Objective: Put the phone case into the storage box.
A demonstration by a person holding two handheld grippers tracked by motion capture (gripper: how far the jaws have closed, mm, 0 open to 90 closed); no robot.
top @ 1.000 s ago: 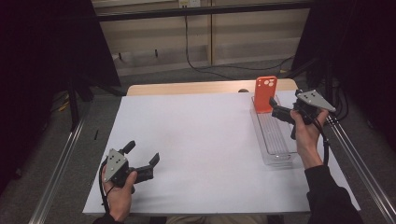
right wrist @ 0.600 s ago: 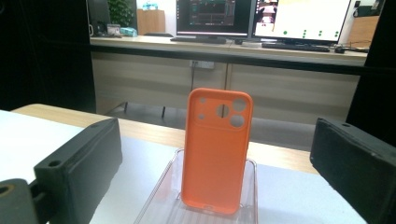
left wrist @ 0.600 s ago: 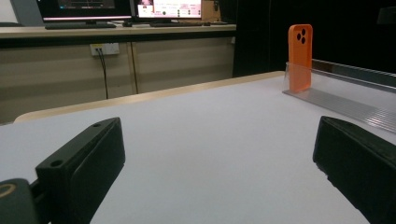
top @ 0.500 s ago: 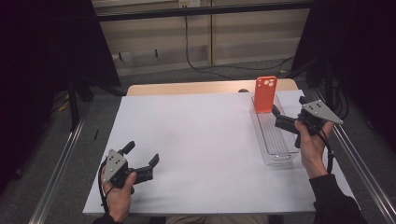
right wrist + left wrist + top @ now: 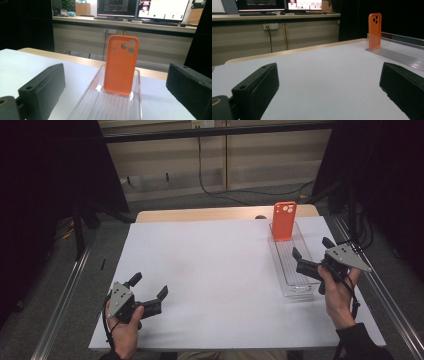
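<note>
Nearest the person, the left gripper (image 5: pixel 150 293) is resting low on the white table cover (image 5: pixel 210 270) at its front-left corner, jaws spread wide and holding nothing; it is well apart from everything else, likely parked out of the way. Farther along on the right, the right gripper (image 5: pixel 310 256) is hovering over the near end of the clear plastic tray (image 5: pixel 291 270), jaws likewise spread and empty, pointing up the tray's length. At the tray's far end, the orange phone case (image 5: pixel 121 65) is standing upright, camera cut-outs at top, leaning against the end wall, which probably keeps it from falling. Beyond, monitors (image 5: pixel 140 8) are glowing on a desk.
</note>
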